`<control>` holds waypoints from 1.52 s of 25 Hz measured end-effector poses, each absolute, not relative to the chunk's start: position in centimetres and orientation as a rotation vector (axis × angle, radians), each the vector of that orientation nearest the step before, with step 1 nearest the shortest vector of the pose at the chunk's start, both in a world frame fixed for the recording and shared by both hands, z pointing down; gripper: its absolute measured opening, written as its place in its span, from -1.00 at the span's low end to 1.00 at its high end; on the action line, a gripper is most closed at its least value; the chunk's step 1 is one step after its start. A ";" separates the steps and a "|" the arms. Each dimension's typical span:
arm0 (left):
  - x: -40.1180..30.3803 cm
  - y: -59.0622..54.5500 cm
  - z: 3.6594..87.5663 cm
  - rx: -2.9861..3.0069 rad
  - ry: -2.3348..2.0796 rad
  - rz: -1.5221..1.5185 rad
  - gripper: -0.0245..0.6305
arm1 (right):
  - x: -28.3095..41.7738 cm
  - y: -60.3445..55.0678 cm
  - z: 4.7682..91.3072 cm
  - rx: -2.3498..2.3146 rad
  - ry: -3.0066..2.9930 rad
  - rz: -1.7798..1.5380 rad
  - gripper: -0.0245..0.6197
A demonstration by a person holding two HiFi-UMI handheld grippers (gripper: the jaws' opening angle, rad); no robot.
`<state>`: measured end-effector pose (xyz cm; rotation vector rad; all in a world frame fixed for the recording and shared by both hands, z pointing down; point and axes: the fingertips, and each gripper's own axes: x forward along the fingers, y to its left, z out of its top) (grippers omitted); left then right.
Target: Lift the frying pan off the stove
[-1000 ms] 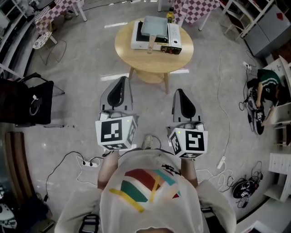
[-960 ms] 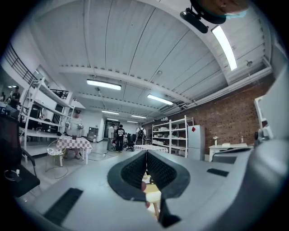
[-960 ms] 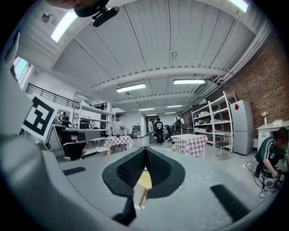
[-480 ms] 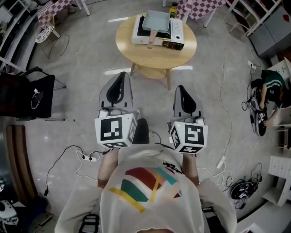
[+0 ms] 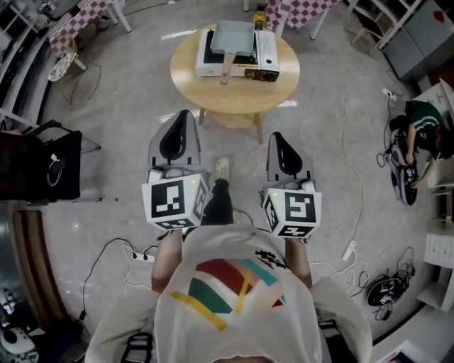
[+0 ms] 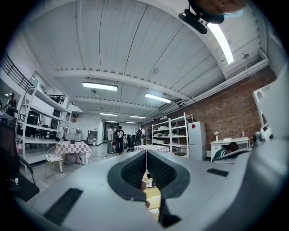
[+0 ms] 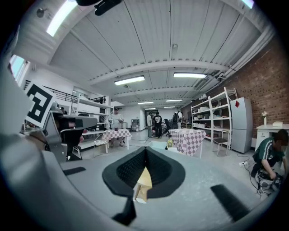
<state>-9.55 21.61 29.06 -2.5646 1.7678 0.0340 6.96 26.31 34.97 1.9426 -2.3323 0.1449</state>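
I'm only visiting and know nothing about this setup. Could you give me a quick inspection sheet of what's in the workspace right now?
Surface: round wooden table, ahead of the person; neither gripper reaches it.
Job's things: frying pan sits on the white stove, handle pointing towards the person.
Clutter: yellow bottle at the stove's far side.
Grippers: left gripper and right gripper both shut, empty, held over the floor.
Cables: power strip and white cable on the floor.
Surroundings: black chair at left, crouching person at right, checked tables beyond.
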 end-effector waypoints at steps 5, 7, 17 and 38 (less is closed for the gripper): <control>-8.7 19.8 28.8 -2.590 1.728 0.055 -0.91 | 7.8 24.1 35.7 1.946 -2.289 0.174 -0.95; -8.5 18.6 29.0 -2.595 1.713 0.057 -0.91 | 8.0 22.9 36.1 1.956 -2.282 0.176 -0.95; -8.3 8.6 30.5 -2.641 1.690 0.082 -0.91 | 7.3 13.6 36.5 1.945 -2.284 0.146 -0.95; -8.0 -13.3 30.0 -2.716 1.607 0.080 -0.91 | 6.9 -7.4 35.0 1.962 -2.242 0.151 -0.95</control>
